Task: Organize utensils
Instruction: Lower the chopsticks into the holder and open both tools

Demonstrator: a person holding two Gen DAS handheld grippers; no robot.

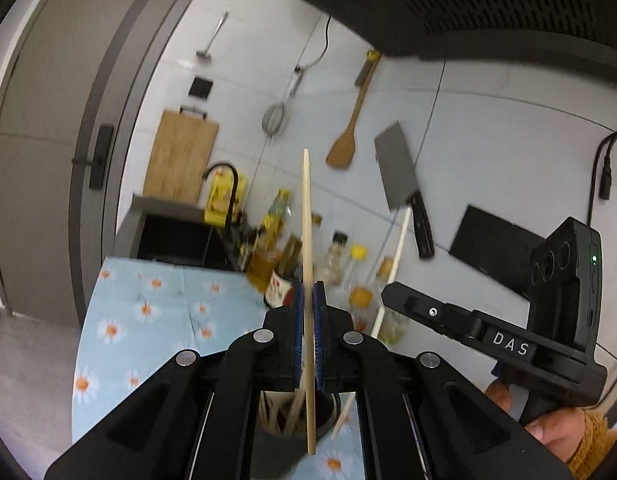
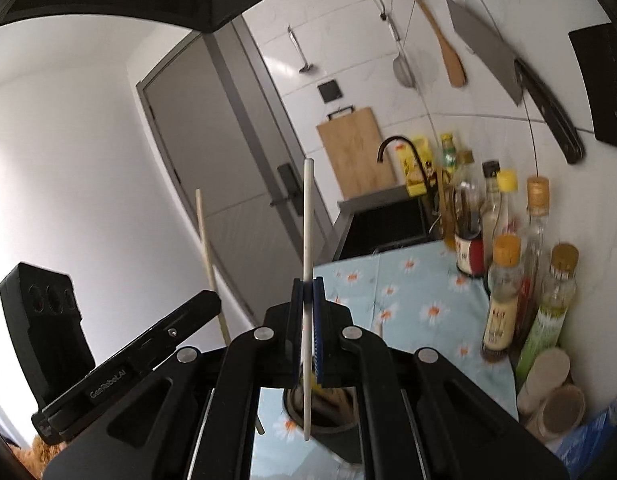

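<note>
Bench [image 2: 408,292] w/ dark holder [image 2: 332,424] below, more sticks inside. Left tongs [image 1: 308,300] pinching wooden chopstick [image 1: 307,216]; right tongs [image 2: 307,296] pinching white chopstick [image 2: 307,220], both above holder. Sorting prob. early; rest left.

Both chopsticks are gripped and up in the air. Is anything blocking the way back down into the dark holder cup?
Nothing visible does. The wooden chopstick and the white chopstick hang over the open holder cup, which already contains utensils but shows room.
</note>
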